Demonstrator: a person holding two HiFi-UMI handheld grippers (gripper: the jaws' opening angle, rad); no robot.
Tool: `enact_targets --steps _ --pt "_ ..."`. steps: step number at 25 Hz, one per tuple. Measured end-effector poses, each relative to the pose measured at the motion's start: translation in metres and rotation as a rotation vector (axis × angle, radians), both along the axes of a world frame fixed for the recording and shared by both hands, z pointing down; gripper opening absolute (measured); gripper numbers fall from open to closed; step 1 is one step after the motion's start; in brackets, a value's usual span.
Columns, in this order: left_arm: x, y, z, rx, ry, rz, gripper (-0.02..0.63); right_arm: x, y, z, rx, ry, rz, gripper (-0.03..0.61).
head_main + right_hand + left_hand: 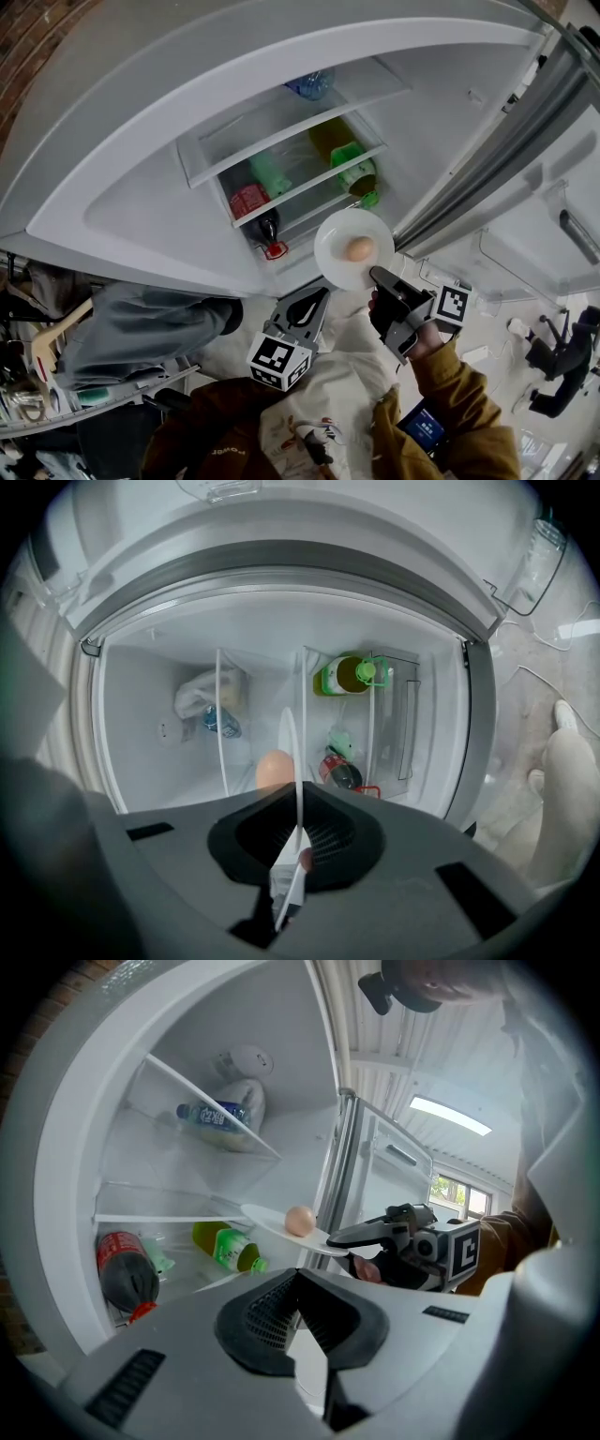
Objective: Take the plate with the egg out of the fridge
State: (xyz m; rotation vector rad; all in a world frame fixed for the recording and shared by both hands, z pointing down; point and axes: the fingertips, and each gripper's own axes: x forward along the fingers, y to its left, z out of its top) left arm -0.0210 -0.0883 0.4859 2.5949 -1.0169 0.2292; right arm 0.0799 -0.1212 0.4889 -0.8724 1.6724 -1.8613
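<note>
Here, an open fridge (141,187) fills the frame as a person works at its mouth with a gripper in each hand. At the left of the lower compartment lies a cola bottle (255,208) with a red label and red cap. A water bottle (310,84) with a blue label rests on the upper shelf (272,142) above it, and a green bottle (354,167) of yellowish drink lies on its side toward the compartment's right edge.

Below the opening, the left gripper (317,300) points up at the fridge. Its fingers are closed together with nothing between them, and it sits near the plate's lower rim without holding it.

Just to the right is the white plate (336,255), held level in the air at the right front edge of the fridge opening, in front of the lower compartment rather than on any shelf. The egg (358,249) – brown and whole – sits on the plate a little right of centre.

The right gripper (378,277) holds the load. Its fingers are clamped on the plate's rim on the side nearest the person, and that gripper's own view shows the rim edge-on between them, with the egg just behind. A brown sleeve (459,394) trails back from it. At the far right the fridge door (525,216) stands swung wide.
</note>
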Motion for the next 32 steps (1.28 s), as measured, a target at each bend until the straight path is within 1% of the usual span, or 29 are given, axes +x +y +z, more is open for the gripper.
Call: enact_targets --steps 6,11,16,21,25,32 --pt "-0.006 0.001 -0.024 0.033 0.029 -0.017 0.008 0.000 0.007 -0.021 0.000 -0.015 0.013 0.020" --pt "-0.015 0.002 -0.044 0.065 0.059 -0.033 0.008 -0.001 0.014 -0.037 0.019 -0.017 0.012 0.020" --pt "-0.020 0.004 -0.054 0.104 0.048 -0.037 0.008 -0.004 0.020 -0.048 0.025 -0.010 0.012 0.020" --pt "-0.019 0.006 -0.055 0.105 0.051 -0.032 0.008 -0.005 0.023 -0.052 0.029 -0.020 0.035 0.020" --pt "-0.020 0.006 -0.056 0.108 0.056 -0.033 0.008 -0.001 0.023 -0.053 0.026 -0.005 0.055 0.020" --pt "-0.021 0.006 -0.056 0.105 0.060 -0.035 0.008 0.000 0.024 -0.052 0.011 0.010 0.060 0.020"
